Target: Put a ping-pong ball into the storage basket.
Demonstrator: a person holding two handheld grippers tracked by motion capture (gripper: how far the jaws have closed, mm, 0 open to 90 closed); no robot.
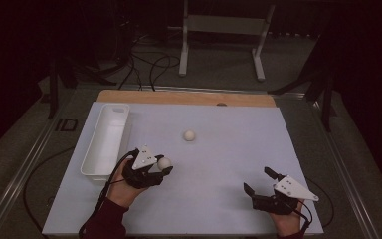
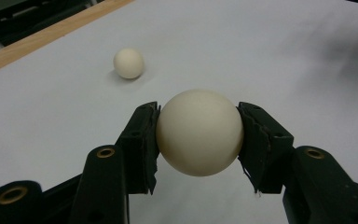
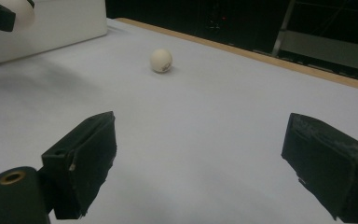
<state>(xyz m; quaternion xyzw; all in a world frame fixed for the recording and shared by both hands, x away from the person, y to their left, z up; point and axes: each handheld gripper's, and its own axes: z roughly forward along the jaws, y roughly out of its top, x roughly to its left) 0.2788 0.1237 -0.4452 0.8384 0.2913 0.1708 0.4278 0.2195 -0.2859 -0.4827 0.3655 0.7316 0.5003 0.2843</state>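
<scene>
My left gripper (image 1: pixel 165 165) is shut on a cream ball (image 2: pixel 199 132), which sits squeezed between the two black pads just above the white table surface; the same held ball (image 1: pixel 164 162) lies right of the white bin. A second cream ball (image 1: pixel 189 135) rests loose near the table's middle, also seen ahead as the loose ball (image 2: pixel 128 63) and the loose ball (image 3: pixel 161 60). My right gripper (image 1: pixel 260 180) stands open near the front right, its jaws wide apart with nothing between them (image 3: pixel 205 168).
A long white bin (image 1: pixel 106 140) stands along the table's left side, its wall (image 3: pixel 51 28) visible in the right gripper view. A wooden strip (image 1: pixel 186 97) borders the far edge. Beyond it are cables and a white metal stand (image 1: pixel 224 35) on the floor.
</scene>
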